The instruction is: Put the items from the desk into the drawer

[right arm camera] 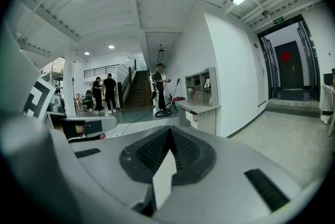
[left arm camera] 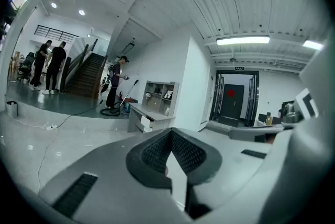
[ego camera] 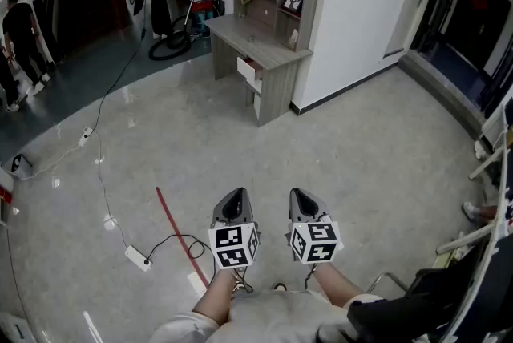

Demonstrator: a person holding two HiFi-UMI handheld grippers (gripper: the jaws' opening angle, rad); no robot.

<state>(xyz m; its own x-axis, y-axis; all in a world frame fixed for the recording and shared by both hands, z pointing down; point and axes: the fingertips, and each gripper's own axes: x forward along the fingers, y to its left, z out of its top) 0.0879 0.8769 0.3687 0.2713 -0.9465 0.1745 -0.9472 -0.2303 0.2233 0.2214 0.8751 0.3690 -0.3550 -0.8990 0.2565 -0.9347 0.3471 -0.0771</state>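
Head view: desk (ego camera: 258,43) ahead, long axis diagonal, drawer (ego camera: 249,70) ajar; left claw (ego camera: 235,197), right claw (ego camera: 300,197) clenched, empty.

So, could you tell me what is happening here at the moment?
A person holds the left tongs and right tongs side by side, both shut and empty. The desk stands well ahead of them, its drawer partly open. Nothing from the desk has been picked up yet.
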